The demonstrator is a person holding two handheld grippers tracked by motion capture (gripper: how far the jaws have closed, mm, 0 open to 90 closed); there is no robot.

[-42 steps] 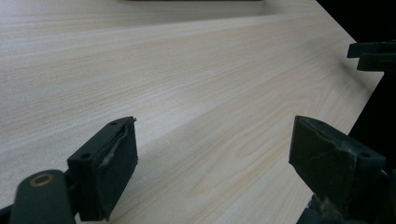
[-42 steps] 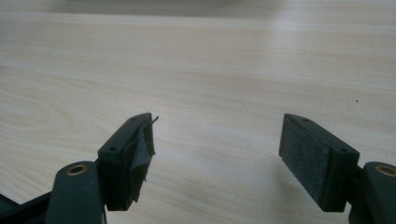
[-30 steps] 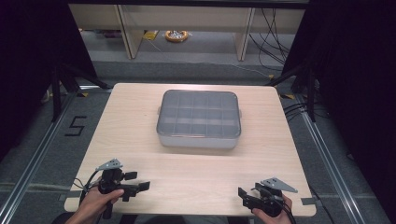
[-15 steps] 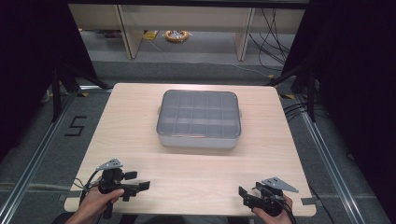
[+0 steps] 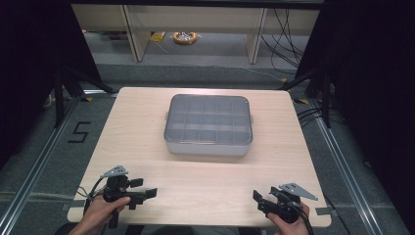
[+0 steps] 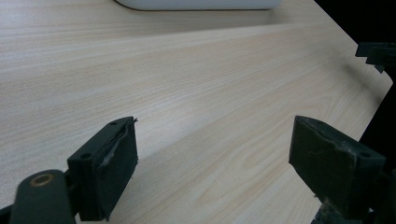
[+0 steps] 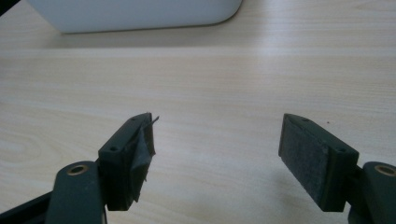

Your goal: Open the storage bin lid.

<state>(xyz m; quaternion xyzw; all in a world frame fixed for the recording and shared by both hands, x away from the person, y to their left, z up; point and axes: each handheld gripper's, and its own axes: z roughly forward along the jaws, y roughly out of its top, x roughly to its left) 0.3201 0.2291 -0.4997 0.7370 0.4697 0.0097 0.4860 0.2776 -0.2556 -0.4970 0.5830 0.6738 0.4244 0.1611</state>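
Nothing has moved: both grippers' jaws stay spread, lidded compartment box [image 5: 209,124] shows no contents.

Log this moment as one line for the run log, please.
left gripper: open, empty, near table edge | right gripper: open, empty, near table edge | lidded compartment box: mid-table, untouched | table: light wood

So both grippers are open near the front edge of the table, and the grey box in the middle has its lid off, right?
Not quite. The high view shows the box with its lid on. The rest holds: the left gripper and the right gripper are open near the table's front edge.
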